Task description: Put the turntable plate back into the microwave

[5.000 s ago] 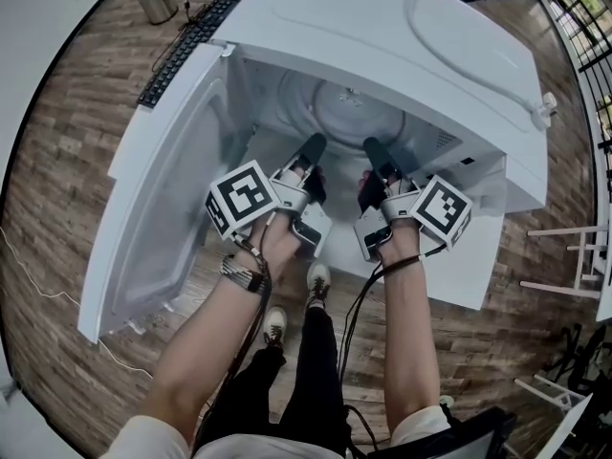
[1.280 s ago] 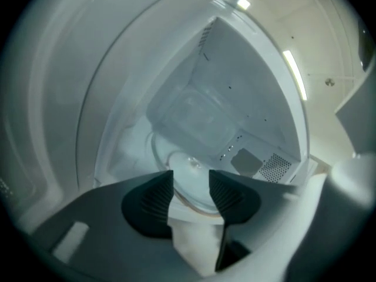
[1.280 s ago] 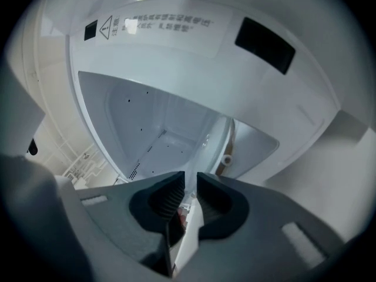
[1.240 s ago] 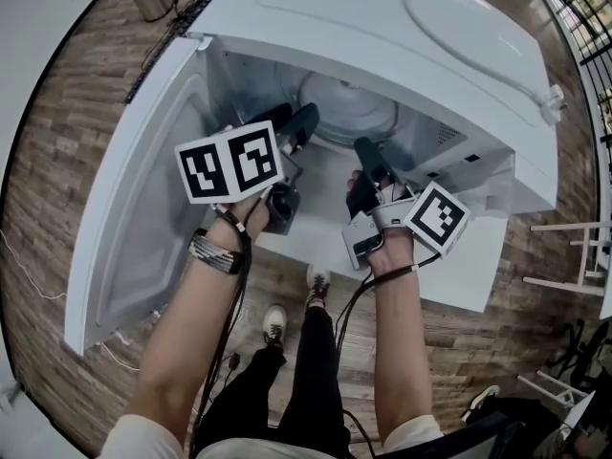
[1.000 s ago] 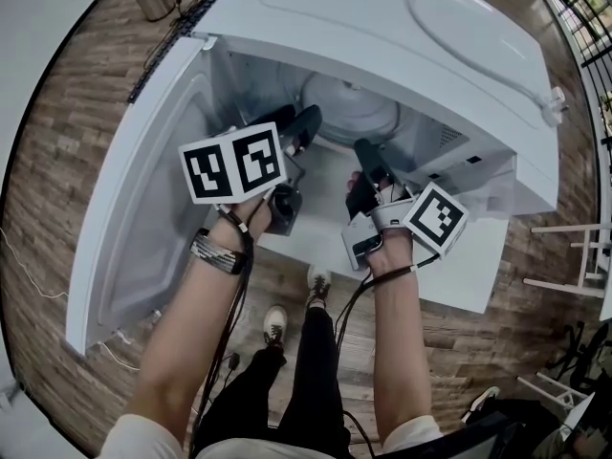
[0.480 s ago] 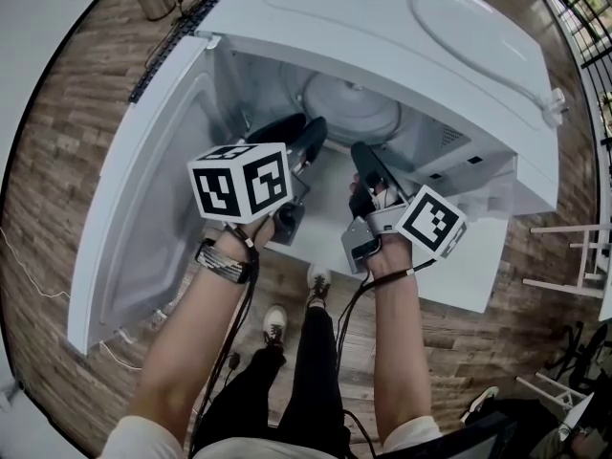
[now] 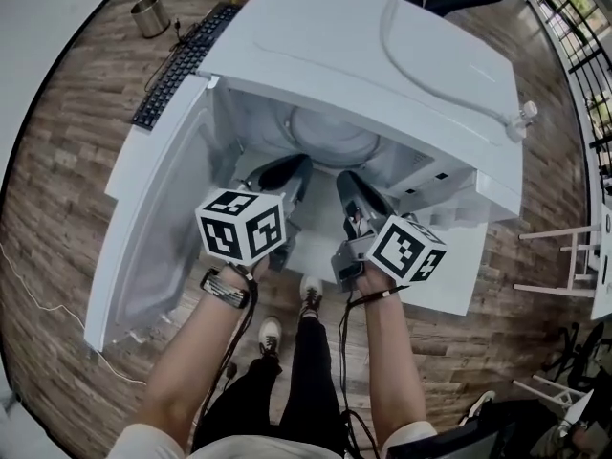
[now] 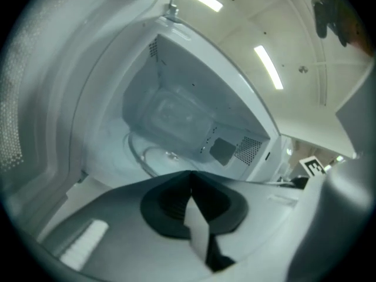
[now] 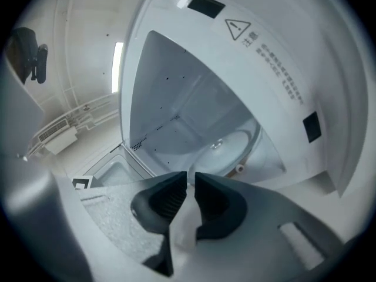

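Observation:
The glass turntable plate (image 7: 330, 140) lies flat on the floor of the open white microwave (image 7: 382, 55). It also shows as the plate (image 8: 154, 155) in the left gripper view and as the plate (image 9: 230, 145) in the right gripper view. My left gripper (image 7: 284, 172) is at the cavity mouth; its jaws have just closed and now meet with nothing between them (image 8: 189, 184). My right gripper (image 7: 350, 189) sits beside it. Its jaws have just been closing, and a narrow empty gap is left (image 9: 190, 181). Neither gripper touches the plate.
The microwave door (image 7: 158, 228) hangs open at the left, close to my left arm. A keyboard (image 7: 177, 60) and a metal cup (image 7: 150, 14) lie on the wooden floor at the far left. White frames (image 7: 564, 256) stand at the right. The person's shoes (image 7: 287, 316) are below the grippers.
Both grippers have drawn back from the plate toward the cavity mouth. The left jaws, wide apart before, are now together. The head view has shifted a little.

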